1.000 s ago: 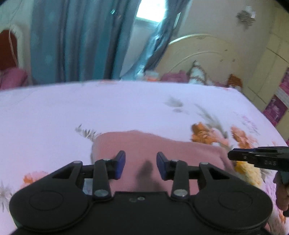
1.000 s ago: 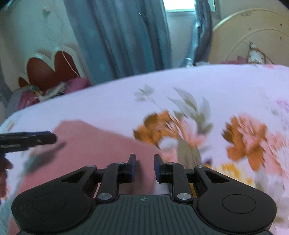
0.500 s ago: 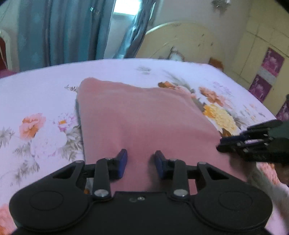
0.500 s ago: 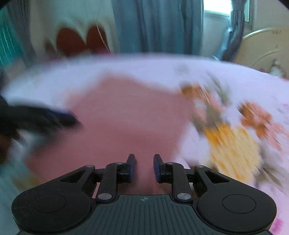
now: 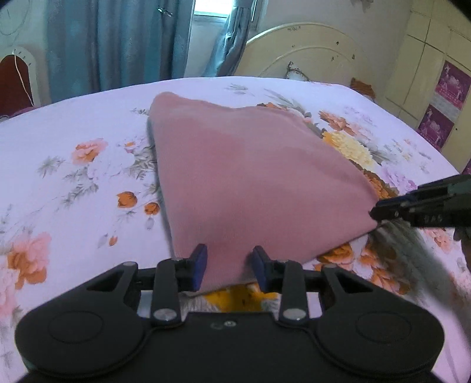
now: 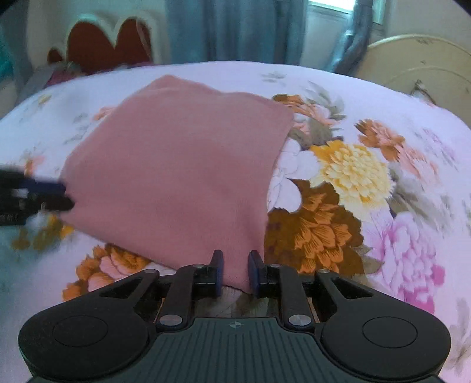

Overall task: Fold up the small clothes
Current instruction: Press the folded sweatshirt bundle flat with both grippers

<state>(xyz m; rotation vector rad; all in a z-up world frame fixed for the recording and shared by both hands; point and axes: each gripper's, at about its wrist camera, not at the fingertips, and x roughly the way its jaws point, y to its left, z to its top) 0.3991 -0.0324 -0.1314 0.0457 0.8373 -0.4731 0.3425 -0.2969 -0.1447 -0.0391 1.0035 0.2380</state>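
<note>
A pink cloth [image 5: 250, 176] is being held up at its two near corners above a bed covered by a flowered sheet [image 5: 73, 182]. In the left wrist view, the left gripper [image 5: 229, 265] is being kept clenched on one corner of the cloth, with the fabric pinched between its two blue pads [image 5: 200, 262] and the rest of the cloth sloping away ahead of the gripper toward the far side of the bed. To the right of that gripper, the right gripper [image 5: 379, 210] is being seen from the side, with its tips closed on the other near corner.

In the right wrist view, the right gripper [image 6: 234, 269] is being kept clenched on its corner of the cloth [image 6: 176, 165], the fabric being squeezed between narrowly spaced pads. The left gripper [image 6: 63, 196] is being shown blurred at the left edge, touching the cloth's opposite corner. The near edge of the cloth is being stretched between the two grippers, slightly lifted off the sheet [image 6: 353, 182], while the far part is lying on the bed.

Beyond the bed, ahead of the grippers, blue curtains [image 5: 117, 44] are hanging beside a window [image 5: 212, 11], and a cream headboard [image 5: 318, 53] is standing to the right.
</note>
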